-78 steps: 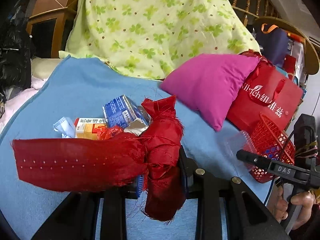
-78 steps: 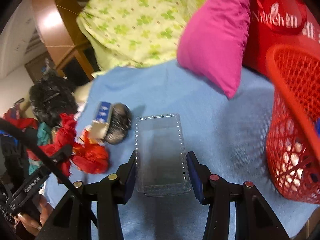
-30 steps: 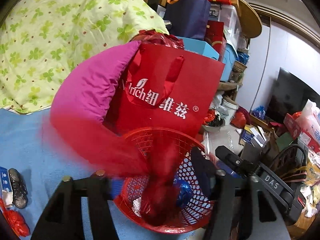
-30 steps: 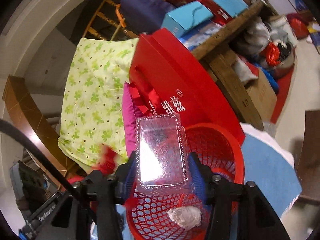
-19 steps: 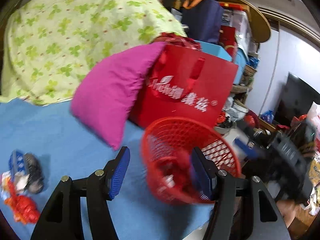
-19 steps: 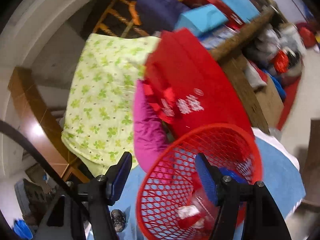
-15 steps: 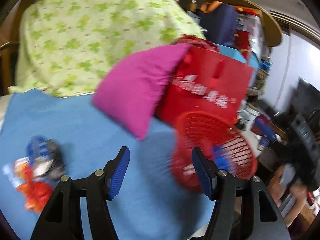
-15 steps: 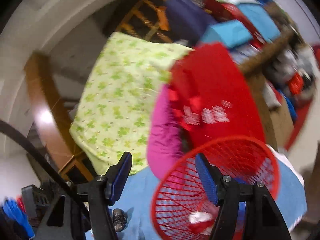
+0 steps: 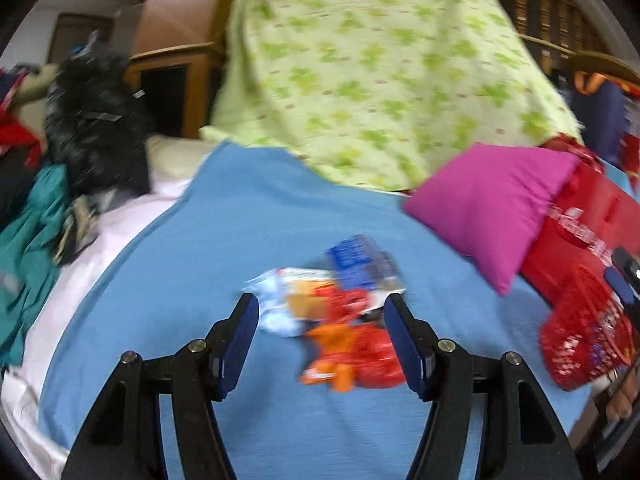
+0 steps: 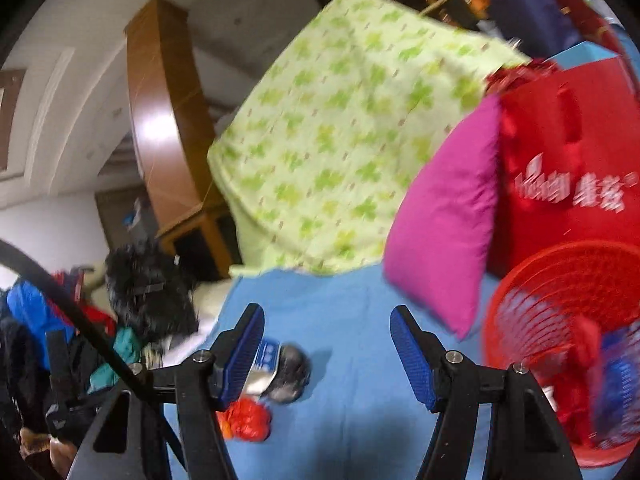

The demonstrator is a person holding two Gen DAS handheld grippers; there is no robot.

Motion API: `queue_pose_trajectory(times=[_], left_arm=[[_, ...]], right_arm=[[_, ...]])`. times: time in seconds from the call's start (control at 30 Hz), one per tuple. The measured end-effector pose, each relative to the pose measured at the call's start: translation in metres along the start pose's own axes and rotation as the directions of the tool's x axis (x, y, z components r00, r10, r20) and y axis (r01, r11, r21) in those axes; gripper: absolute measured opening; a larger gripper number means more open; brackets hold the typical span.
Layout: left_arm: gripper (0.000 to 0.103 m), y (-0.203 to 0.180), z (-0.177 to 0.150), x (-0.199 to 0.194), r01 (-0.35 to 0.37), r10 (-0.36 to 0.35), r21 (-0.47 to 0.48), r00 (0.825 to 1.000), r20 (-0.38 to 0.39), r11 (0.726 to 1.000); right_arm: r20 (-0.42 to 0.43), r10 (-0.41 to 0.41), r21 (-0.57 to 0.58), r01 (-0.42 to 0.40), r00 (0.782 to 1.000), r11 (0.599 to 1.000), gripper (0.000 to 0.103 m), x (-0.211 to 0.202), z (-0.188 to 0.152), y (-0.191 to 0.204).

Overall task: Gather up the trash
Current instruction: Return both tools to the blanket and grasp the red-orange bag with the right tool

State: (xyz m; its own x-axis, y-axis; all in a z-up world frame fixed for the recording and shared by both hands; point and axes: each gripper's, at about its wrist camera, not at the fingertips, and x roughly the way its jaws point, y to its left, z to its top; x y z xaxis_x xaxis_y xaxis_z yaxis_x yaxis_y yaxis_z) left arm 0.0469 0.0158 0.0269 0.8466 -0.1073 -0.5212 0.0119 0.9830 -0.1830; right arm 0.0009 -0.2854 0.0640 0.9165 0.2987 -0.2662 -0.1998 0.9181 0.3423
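Note:
A small heap of trash lies on the blue blanket: a blue and silver packet, a white and orange carton and a red-orange crumpled wrapper. My left gripper is open and empty, its jaws standing either side of the heap. The red mesh basket holds red cloth and other trash at the blanket's right end. My right gripper is open and empty above the blanket, left of the basket. The packet and wrapper show beside its left finger.
A magenta pillow and a red gift bag lie behind the basket. A green clover-print quilt is draped at the back. Dark clothes are piled at the left. The blanket's front edge drops off at right.
The red cloth and the clear plastic box went into the basket and both grippers opened. Both then swung left, the left one back over the trash heap.

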Motion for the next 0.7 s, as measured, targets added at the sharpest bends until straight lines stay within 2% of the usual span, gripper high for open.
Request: queue_pose_trajectory(times=[0.13, 0.23, 0.33, 0.47, 0.7], left_arm=[[0.066, 0.021, -0.012, 0.014, -0.048, 0.047, -0.038, 0.998, -0.038, 0.998], [0.066, 0.03, -0.018, 0.02, -0.068, 0.066, -0.044, 0.996, -0.057, 0.997], [0.066, 0.036, -0.021, 0.026, -0.072, 0.068, -0.054, 0.994, -0.085, 0.996], [0.066, 0.039, -0.027, 0.029, -0.066, 0.059, -0.053, 0.991, -0.119, 0.996], [0.066, 0.041, -0.034, 0.03, -0.035, 0.028, -0.043, 0.988, -0.152, 0.998]], right_arm=[[-0.112, 0.023, 0.002, -0.023, 0.993, 1.0, 0.069, 0.034, -0.014, 0.013], [-0.2, 0.048, 0.015, -0.046, 0.979, 0.999, 0.069, 0.061, -0.025, 0.021], [-0.294, 0.066, 0.026, -0.061, 0.953, 0.998, 0.07, 0.087, -0.042, 0.032], [-0.415, 0.069, 0.034, -0.06, 0.907, 0.998, 0.069, 0.124, -0.067, 0.046], [-0.5, 0.068, 0.032, -0.06, 0.863, 0.998, 0.067, 0.164, -0.096, 0.064]])
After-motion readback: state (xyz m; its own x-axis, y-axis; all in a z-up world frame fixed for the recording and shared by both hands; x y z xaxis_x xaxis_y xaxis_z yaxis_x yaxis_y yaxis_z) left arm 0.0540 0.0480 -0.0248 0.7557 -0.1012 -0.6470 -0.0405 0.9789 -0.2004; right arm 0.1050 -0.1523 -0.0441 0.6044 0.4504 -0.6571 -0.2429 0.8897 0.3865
